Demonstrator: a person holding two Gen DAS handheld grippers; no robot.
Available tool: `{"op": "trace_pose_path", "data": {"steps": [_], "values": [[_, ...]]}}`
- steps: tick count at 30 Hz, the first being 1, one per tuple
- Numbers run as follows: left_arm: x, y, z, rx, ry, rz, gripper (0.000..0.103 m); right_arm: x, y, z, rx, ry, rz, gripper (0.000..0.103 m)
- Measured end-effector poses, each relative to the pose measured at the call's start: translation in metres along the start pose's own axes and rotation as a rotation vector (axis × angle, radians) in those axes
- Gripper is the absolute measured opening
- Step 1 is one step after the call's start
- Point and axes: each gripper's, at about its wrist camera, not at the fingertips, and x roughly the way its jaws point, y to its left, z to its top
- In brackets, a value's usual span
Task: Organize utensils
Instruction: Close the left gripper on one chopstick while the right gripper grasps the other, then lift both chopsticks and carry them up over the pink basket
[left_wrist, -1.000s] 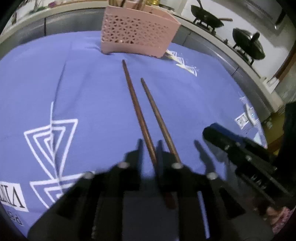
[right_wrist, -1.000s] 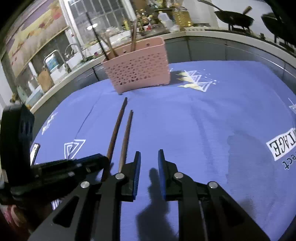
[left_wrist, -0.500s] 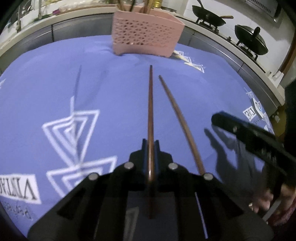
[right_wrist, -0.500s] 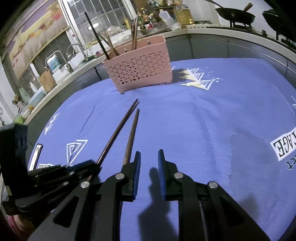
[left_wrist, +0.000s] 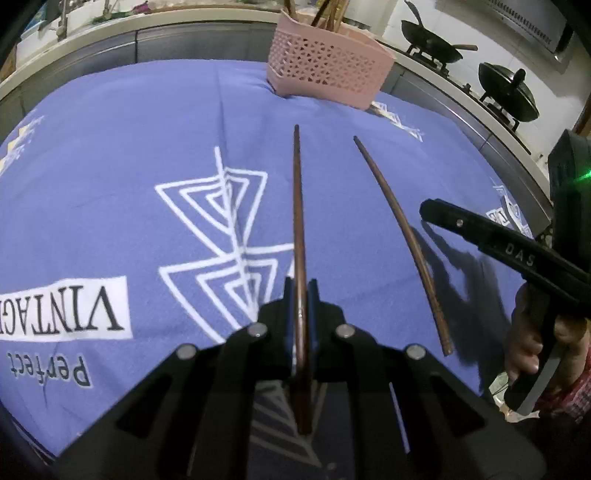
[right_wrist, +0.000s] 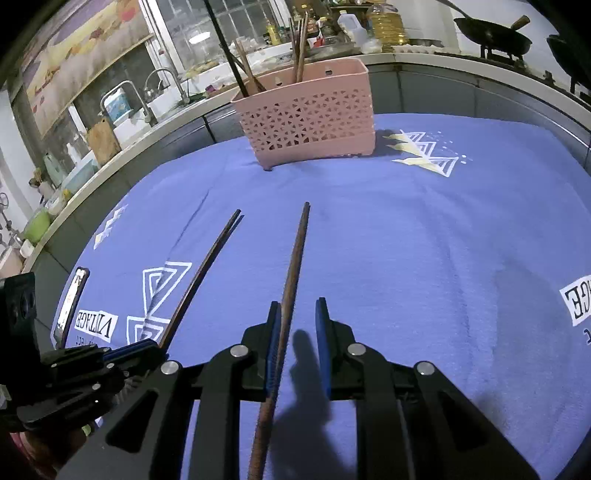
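Observation:
Two dark wooden chopsticks are on or over a blue cloth. My left gripper (left_wrist: 302, 291) is shut on one chopstick (left_wrist: 298, 221) and holds it lifted, tip toward the pink utensil basket (left_wrist: 325, 72). The second chopstick (left_wrist: 400, 236) lies on the cloth to its right. In the right wrist view this second chopstick (right_wrist: 291, 280) runs between the fingers of my right gripper (right_wrist: 297, 321), which is open, with its left finger (right_wrist: 272, 343) close beside it. The basket (right_wrist: 306, 118) holds several utensils. The left gripper (right_wrist: 125, 354) with its chopstick (right_wrist: 199, 284) shows at lower left.
The blue cloth (left_wrist: 129, 147) with white prints covers the table. A phone (right_wrist: 70, 302) lies at its left edge. Woks (left_wrist: 506, 92) sit on a stove behind, and a counter with a sink (right_wrist: 140, 107) runs along the back.
My left gripper closed on one chopstick and lifted it. My right gripper moved left over the other chopstick, which now lies between its open fingers.

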Motion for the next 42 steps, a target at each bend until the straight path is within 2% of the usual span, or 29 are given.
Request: {"op": "trace_pose_path", "data": {"steps": [11,20,42], "values": [[0.0,0.003,-0.002,0.016,-0.005,-0.025,0.007,0.008,0.003,0.007,0.036,0.032,0.003,0.02],[-0.001,0.005,-0.001,0.03,-0.005,-0.039,0.007,0.02,0.001,0.008,0.088,0.092,0.017,0.02],[-0.001,0.009,-0.004,0.022,-0.011,-0.069,0.007,0.026,0.014,0.01,0.068,0.114,0.015,0.021]]}}
